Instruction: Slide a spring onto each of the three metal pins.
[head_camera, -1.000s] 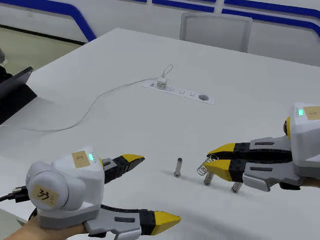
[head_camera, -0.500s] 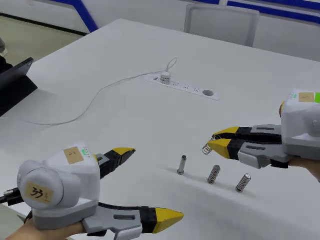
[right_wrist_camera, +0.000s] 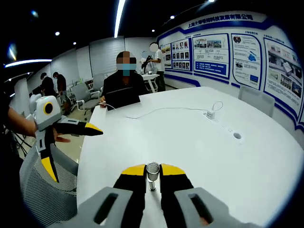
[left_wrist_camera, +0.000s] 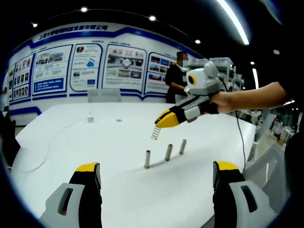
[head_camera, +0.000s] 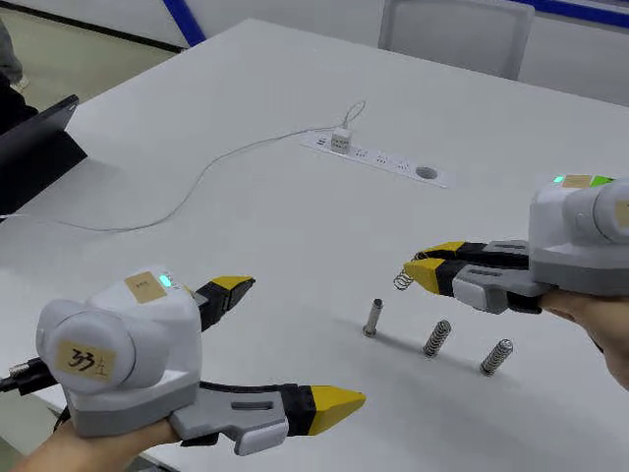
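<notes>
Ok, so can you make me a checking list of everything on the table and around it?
Surface: white table, flat.
Job's things: three pins stand in a row. The bare pin has no spring; the middle pin and the right pin each wear one. A loose spring is held in the air near the bare pin.
Clutter: dark device at the left edge.
Grippers: left gripper jaws open, empty; right gripper jaws shut on the loose spring.
Cables: white cable runs to a plug on the power strip.
Surroundings: chair, wall posters, seated person.
</notes>
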### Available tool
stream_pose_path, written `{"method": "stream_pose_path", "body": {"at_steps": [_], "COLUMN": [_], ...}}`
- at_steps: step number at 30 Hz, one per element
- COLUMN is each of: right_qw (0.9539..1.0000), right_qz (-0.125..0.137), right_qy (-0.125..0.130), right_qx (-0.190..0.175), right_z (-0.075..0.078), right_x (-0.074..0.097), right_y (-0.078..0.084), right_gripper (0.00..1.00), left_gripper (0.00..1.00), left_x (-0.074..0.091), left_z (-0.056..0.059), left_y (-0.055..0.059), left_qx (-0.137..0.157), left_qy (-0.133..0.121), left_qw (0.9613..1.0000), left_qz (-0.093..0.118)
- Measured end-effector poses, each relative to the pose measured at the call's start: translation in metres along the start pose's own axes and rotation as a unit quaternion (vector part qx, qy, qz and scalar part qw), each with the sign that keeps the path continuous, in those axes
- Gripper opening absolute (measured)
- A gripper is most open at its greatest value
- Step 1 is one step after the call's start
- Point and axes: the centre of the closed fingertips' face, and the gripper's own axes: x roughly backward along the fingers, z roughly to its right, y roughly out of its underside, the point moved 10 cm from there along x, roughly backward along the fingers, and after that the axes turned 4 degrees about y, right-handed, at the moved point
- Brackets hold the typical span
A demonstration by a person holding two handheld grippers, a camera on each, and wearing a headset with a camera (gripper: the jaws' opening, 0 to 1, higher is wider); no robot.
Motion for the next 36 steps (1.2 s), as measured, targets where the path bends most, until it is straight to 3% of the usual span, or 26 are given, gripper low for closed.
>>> {"method": "stream_pose_path", "body": {"at_steps": [9, 17, 23, 36], "right_qw": [0.9995, 0.9982, 0.9984, 0.9962], "right_qz": [-0.031, -0.058, -0.055, -0.086], "right_qy": [-0.004, 0.002, -0.007, -0.006], "right_qx": [0.002, 0.018, 0.006, 0.013], "right_z": [-0.003, 0.000, -0.002, -0.004], "right_x": [-0.023, -0.030, -0.032, -0.045], "right_y": [0.009, 0.012, 0.011, 0.025], "right_gripper": [0.11, 0.11, 0.11, 0.11], "left_gripper": [1.00, 1.00, 1.00, 1.00], "left_x": [0.000, -0.001, -0.001, -0.002], "left_z": [-0.002, 0.001, -0.001, 0.000], "left_y": [0.001, 0.002, 0.001, 0.002], "left_qx": [0.010, 0.006, 0.012, 0.012], "left_qy": [-0.003, 0.003, -0.004, -0.001], "left_qw": [0.9999, 1.0000, 0.9999, 0.9999], "left_qz": [-0.002, -0.007, -0.005, -0.009]}}
